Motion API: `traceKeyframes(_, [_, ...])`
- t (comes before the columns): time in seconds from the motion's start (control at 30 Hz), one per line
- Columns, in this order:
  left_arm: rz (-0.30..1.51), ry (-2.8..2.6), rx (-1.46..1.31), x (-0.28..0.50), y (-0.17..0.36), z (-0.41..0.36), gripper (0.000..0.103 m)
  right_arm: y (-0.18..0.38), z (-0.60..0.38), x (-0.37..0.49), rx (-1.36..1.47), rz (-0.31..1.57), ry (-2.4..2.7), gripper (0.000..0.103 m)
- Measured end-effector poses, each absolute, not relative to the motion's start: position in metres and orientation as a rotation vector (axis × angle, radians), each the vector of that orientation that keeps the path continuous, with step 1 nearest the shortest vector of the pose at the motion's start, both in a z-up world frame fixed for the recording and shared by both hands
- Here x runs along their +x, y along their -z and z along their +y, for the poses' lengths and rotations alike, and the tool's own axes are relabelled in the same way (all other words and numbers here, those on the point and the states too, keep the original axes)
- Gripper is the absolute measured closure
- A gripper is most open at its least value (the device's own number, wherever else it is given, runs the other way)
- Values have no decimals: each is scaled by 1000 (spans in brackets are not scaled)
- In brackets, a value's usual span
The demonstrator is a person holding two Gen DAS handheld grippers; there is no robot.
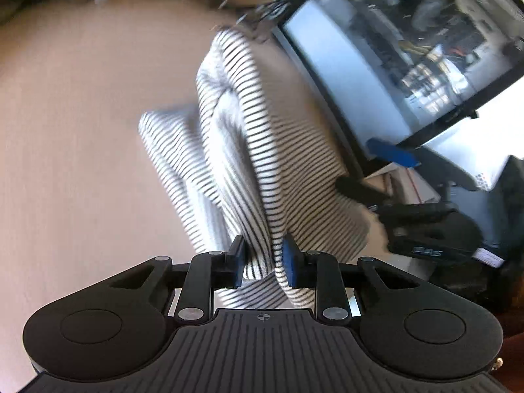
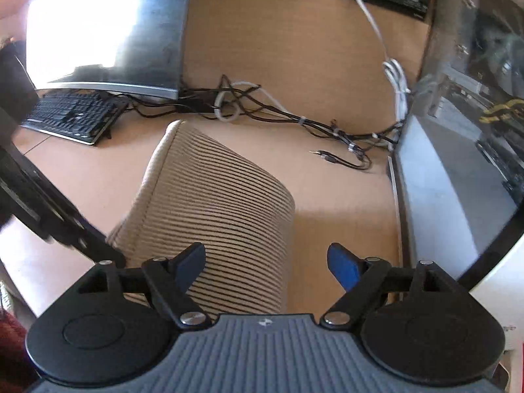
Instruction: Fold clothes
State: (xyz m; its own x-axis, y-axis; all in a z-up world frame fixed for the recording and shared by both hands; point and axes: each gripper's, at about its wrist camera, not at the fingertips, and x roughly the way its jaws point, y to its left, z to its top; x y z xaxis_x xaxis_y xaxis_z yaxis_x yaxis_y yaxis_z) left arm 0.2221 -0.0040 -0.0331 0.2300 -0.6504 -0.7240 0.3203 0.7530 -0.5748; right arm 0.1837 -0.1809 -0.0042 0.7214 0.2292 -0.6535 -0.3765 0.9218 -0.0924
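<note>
My left gripper (image 1: 263, 263) pinches bunched fold of striped garment (image 1: 249, 150); my right gripper (image 2: 267, 267) gapes wide, empty, over garment's near edge. Bare table (image 1: 72, 104) left, computer case (image 2: 458, 150) crowds right.

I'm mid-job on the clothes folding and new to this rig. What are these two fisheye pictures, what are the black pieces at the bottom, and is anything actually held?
There is no robot arm: a person holds a two-finger gripper in each hand, and a camera on each looks forward along its fingers. The black pieces at the bottom are the gripper's own body and linkages.

In the left wrist view, the left gripper has its blue pads pinched on a bunched fold of the striped garment, which trails away over the tan desk.

In the right wrist view, the right gripper stands wide open, holding nothing; the garment lies beneath it. Beyond are a keyboard, a monitor, a tangle of cables and a glass-sided computer case.
</note>
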Motion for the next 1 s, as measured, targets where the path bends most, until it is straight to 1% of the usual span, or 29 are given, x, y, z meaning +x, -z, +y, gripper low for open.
traceKeyframes(0.17, [1131, 702, -359, 216, 29, 4, 72, -2, -161, 178, -260, 674, -396, 20])
traceKeyframes(0.23, [1098, 714, -358, 216, 22, 8, 66, -7, -154, 174, -262, 662, -416, 20])
traceKeyframes(0.27, [1074, 708, -356, 218, 16, 12, 64, -9, -149, 173, -255, 660, -430, 20])
traceKeyframes(0.3, [1050, 702, -355, 221, 11, 17, 59, -10, -145, 171, -245, 660, -450, 20])
traceKeyframes(0.33, [1031, 689, -357, 223, 7, 19, 51, -11, -140, 169, -235, 660, -469, 20])
traceKeyframes(0.37, [1014, 670, -366, 225, 4, 23, 48, -12, -135, 168, -225, 660, -488, 20])
traceKeyframes(0.43, [1000, 619, -395, 232, 4, 28, 44, -6, -118, 163, -266, 666, -537, 19])
traceKeyframes(0.5, [1002, 564, -421, 239, 6, 33, 40, 9, -98, 160, -352, 674, -550, 19])
traceKeyframes(0.57, [1011, 532, -437, 241, 10, 40, 37, 24, -83, 160, -415, 678, -542, 19])
traceKeyframes(0.6, [1016, 516, -444, 241, 12, 43, 34, 29, -78, 161, -446, 672, -535, 20])
traceKeyframes(0.67, [1030, 497, -438, 239, 16, 42, 30, 37, -73, 161, -531, 648, -521, 30])
traceKeyframes(0.7, [1034, 490, -429, 239, 17, 40, 29, 39, -73, 159, -589, 633, -518, 39])
traceKeyframes(0.83, [1031, 491, -413, 239, 18, 37, 29, 40, -83, 153, -767, 606, -529, 55])
traceKeyframes(0.9, [1007, 511, -407, 240, 10, 38, 29, 41, -93, 152, -820, 611, -520, 60])
traceKeyframes(0.97, [972, 545, -404, 243, -1, 34, 25, 43, -102, 150, -871, 610, -525, 61])
traceKeyframes(1.0, [951, 569, -404, 246, -8, 30, 21, 45, -104, 147, -901, 603, -532, 61])
